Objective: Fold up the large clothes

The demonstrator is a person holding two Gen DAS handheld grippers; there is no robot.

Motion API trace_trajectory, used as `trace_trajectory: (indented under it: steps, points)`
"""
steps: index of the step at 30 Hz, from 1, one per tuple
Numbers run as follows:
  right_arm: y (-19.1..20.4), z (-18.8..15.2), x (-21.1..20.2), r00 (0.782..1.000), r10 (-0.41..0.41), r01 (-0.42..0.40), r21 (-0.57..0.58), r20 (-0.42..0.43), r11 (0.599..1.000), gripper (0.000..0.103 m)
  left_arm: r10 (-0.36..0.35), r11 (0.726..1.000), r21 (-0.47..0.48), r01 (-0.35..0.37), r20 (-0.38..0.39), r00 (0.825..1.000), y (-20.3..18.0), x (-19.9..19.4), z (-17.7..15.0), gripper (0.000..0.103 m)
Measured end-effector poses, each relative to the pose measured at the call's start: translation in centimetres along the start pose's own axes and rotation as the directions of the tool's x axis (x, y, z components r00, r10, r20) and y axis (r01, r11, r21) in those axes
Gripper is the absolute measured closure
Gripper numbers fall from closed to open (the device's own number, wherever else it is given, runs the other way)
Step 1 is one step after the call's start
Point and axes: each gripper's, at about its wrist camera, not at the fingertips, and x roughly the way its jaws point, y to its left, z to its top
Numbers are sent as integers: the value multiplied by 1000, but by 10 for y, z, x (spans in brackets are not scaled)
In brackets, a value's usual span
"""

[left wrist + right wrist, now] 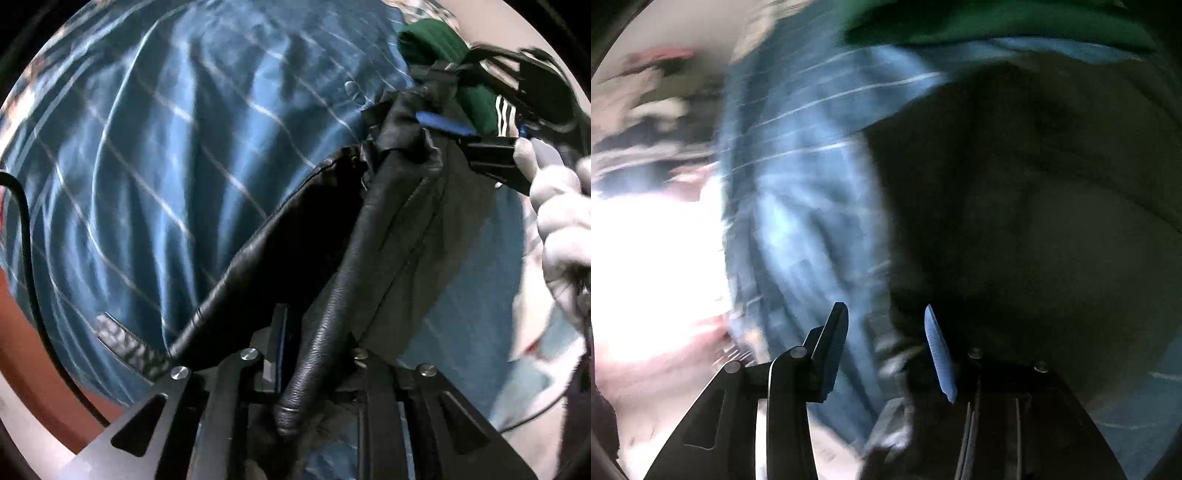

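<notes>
A black leather garment (332,258) with a grey lining hangs lifted over a blue checked sheet (147,166). My left gripper (291,332) is shut on a fold of the garment, which runs between its fingers. In the left wrist view my right gripper (465,133) reaches in from the upper right, held by a white-gloved hand (561,221), its blue-padded fingers at the garment's top edge. In the blurred right wrist view my right gripper (886,314) stands open, the dark garment (1034,221) filling the right side and nothing visibly between the fingers.
A green garment (436,40) lies at the far end of the sheet, also in the right wrist view (997,22). A black cable (26,229) runs along the sheet's left edge over a red-brown surface (14,325). Bright white glare fills the left (646,258).
</notes>
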Motion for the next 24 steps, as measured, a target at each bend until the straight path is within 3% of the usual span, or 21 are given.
trace_trajectory:
  steps: [1, 2, 3, 8, 12, 16, 18, 20, 22, 24]
  points:
    - [5, 0, 0, 1000, 26, -26, -16, -16, 1000, 56, 14, 1000, -19, -14, -5, 1000, 4, -2, -1, 63]
    - [11, -1, -5, 999, 44, -45, -39, -28, 998, 56, 26, 999, -29, -26, 4, 1000, 8, -6, -1, 33]
    - [13, -3, -9, 998, 54, -56, -51, -28, 997, 56, 34, 999, -35, -34, 23, 999, 13, -11, -2, 17]
    - [-18, -12, -65, 998, 36, -35, -21, 58, 999, 55, 153, 987, -65, -147, 85, 985, 35, -27, -4, 17]
    - [-72, -9, -116, 976, -117, 115, 23, 182, 993, 53, 275, 961, -41, -272, 150, 950, 34, -22, -8, 17]
    - [-155, 4, -134, 943, -251, 233, 107, 217, 967, 40, 357, 934, -64, -352, 99, 929, 38, 19, -5, 17]
    - [-199, 18, -127, 961, -187, 161, 136, 206, 978, 39, 352, 934, -95, -346, 63, 934, 47, 44, -6, 17]
    - [-230, 32, -112, 981, -16, -14, 152, 195, 988, 38, 352, 931, -126, -343, 63, 934, 55, 54, -5, 9]
    - [-248, 47, -96, 973, 119, -153, 168, 196, 974, 36, 344, 933, -141, -332, 75, 936, 59, 55, -2, 3]
    - [-244, 56, -89, 957, 179, -209, 115, 227, 971, 36, 349, 932, -141, -335, 88, 933, 60, 58, 4, 0]
